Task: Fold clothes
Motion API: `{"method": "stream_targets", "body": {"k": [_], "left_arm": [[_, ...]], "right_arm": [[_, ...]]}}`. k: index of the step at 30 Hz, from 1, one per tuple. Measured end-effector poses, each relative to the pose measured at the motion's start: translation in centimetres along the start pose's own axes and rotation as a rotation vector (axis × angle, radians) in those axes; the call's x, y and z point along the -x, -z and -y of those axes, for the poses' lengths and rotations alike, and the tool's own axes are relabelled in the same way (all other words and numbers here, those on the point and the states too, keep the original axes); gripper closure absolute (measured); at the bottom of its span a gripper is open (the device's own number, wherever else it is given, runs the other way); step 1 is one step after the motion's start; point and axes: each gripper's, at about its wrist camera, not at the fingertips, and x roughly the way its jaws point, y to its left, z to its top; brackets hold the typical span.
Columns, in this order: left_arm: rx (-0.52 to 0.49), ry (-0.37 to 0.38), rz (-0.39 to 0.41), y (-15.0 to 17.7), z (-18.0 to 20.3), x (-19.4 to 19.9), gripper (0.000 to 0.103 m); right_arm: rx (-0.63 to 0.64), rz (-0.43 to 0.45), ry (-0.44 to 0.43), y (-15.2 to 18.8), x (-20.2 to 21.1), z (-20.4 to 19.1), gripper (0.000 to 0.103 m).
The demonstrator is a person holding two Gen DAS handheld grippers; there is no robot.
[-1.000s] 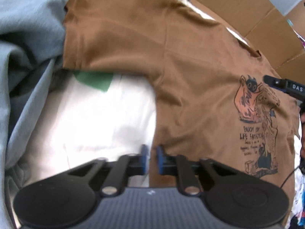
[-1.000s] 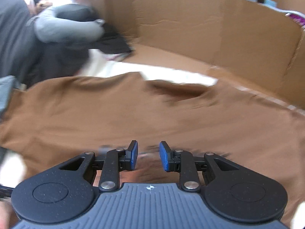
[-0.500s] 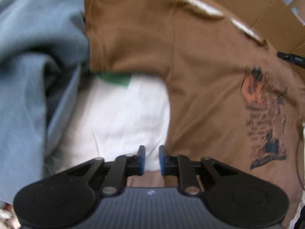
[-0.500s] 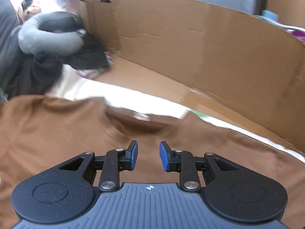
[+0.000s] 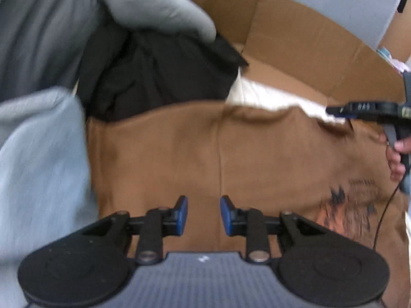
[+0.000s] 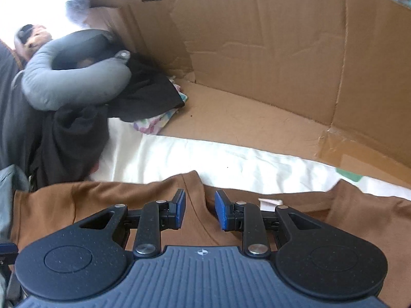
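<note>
A brown T-shirt (image 5: 257, 159) lies spread flat, its dark and orange print (image 5: 346, 210) at the lower right of the left wrist view. My left gripper (image 5: 203, 215) hovers over the shirt's upper body; its jaws are opening and nothing is between them. In the right wrist view the shirt (image 6: 102, 197) shows its neckline and white label (image 6: 269, 201). My right gripper (image 6: 197, 210) hangs over the collar edge with its blue pads apart and no cloth pinched. A hand (image 5: 397, 154) holds that tool's black frame (image 5: 364, 109) at the right edge of the left view.
The shirt rests on a white sheet (image 6: 205, 159) inside tall cardboard walls (image 6: 269, 51). A grey neck pillow (image 6: 77, 82), a black garment (image 6: 143, 95) and a floral cloth (image 6: 154, 123) are piled at the left. A light blue garment (image 5: 38, 166) borders the shirt's left side.
My left gripper's jaws have parted, and it rose and swung from the shirt's hem side up toward the shoulders. My right gripper slid across the shirt to the collar, gap unchanged.
</note>
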Motion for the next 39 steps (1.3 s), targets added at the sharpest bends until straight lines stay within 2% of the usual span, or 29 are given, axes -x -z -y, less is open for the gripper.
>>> {"method": "stream_targets", "body": {"k": [5,11,13,16,19,23,24,25,27,34,39], "left_arm": [[-0.005,-0.007,0.019,-2.7,1.1,-2.9,0.08],[0.004,0.014,0.022,-5.9,1.9,-5.8,0.08],[0.0,0.022,0.029,-6.7,2.5,-6.5,0.08],[-0.008,0.026,0.025,-7.5,3.2,-8.0,0.08],[-0.006,0.026,0.017,-8.1,3.8,-9.6,0.084],[0.001,0.016,0.014,-8.6,3.8,-10.7,0.084],[-0.001,0.016,0.013,-8.7,3.9,-10.8,0.085],[-0.002,0.014,0.013,-8.8,3.9,-11.0,0.085],[0.0,0.008,0.016,-8.9,3.8,-11.2,0.085],[0.102,-0.006,0.007,-9.3,2.0,-12.3,0.098],[0.11,-0.016,-0.004,-9.2,1.7,-12.8,0.1]], "right_arm": [[-0.022,-0.049,0.019,-0.8,-2.8,-0.4,0.071],[-0.071,-0.091,0.053,-1.5,-5.5,-0.6,0.064],[-0.113,-0.106,0.037,-1.9,-6.1,-0.4,0.059],[-0.19,-0.137,0.003,-2.5,-7.2,-0.2,0.059],[-0.248,-0.178,-0.002,-3.2,-8.3,-0.3,0.059],[-0.326,-0.224,-0.009,-3.7,-9.1,0.1,0.06],[-0.337,-0.226,-0.014,-3.7,-9.1,0.3,0.07],[-0.34,-0.223,-0.026,-3.8,-9.0,0.4,0.087],[-0.337,-0.213,-0.041,-3.9,-8.5,0.6,0.101],[-0.283,-0.103,0.018,-3.0,-6.2,0.4,0.101],[-0.299,-0.149,0.032,-1.2,-8.0,0.9,0.098]]}}
